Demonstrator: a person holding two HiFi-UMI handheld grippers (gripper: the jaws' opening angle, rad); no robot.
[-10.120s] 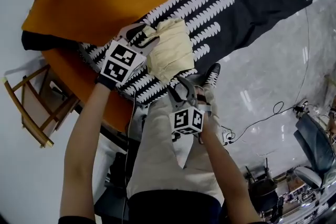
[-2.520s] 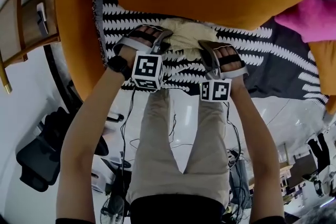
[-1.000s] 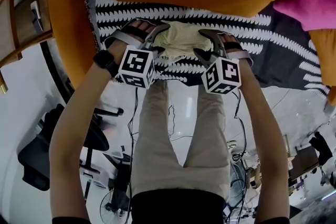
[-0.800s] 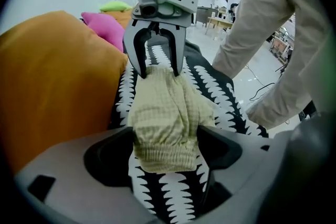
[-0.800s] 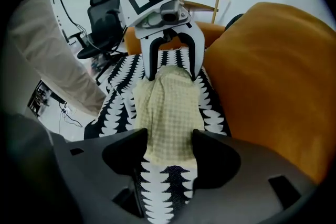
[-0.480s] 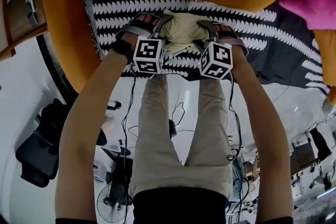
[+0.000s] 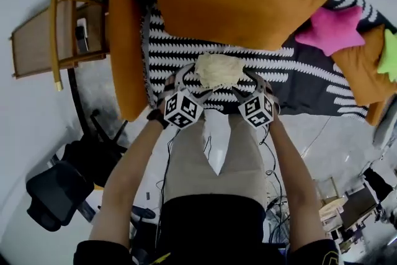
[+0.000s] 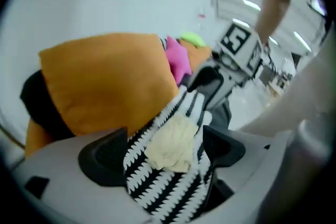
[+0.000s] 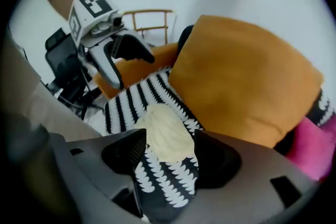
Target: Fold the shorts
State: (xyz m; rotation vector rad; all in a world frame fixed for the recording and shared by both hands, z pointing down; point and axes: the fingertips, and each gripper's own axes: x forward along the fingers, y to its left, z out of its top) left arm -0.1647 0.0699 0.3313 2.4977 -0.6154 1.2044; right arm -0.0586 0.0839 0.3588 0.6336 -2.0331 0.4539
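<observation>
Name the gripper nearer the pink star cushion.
Right. The right gripper is lower-left of the pink star cushion; the left gripper is farther left, past the shorts.

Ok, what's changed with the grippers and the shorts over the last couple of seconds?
Both grippers drew up and back from the shorts. The left gripper has just been opening its jaws, and the right gripper has its jaws apart. Neither holds anything. The folded shorts stayed put on the striped cover by the orange cushion.
</observation>
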